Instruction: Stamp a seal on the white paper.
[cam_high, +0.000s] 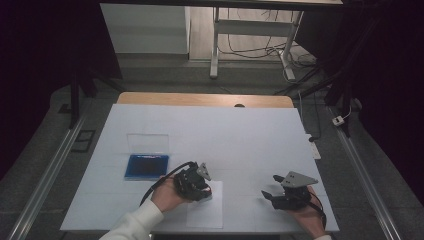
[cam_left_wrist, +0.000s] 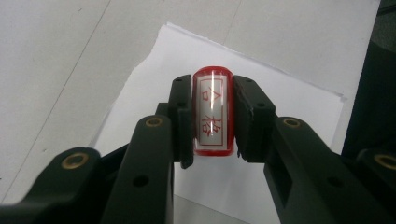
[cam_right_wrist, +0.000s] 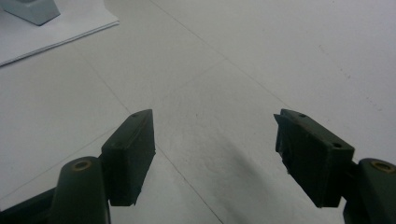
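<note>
A red stamp with a white label bearing red characters sits clamped between the black jaws of my left gripper, over a white sheet of paper. From above, that left gripper hovers at the top edge of the paper sheet near the table's front. My right gripper rests at the front right, pointing left, and in the right gripper view its jaws stand wide apart with nothing between them.
A blue ink pad case with its clear lid raised lies left of centre on the white table cover. A corner of the paper and a grey object appear at the top left of the right gripper view.
</note>
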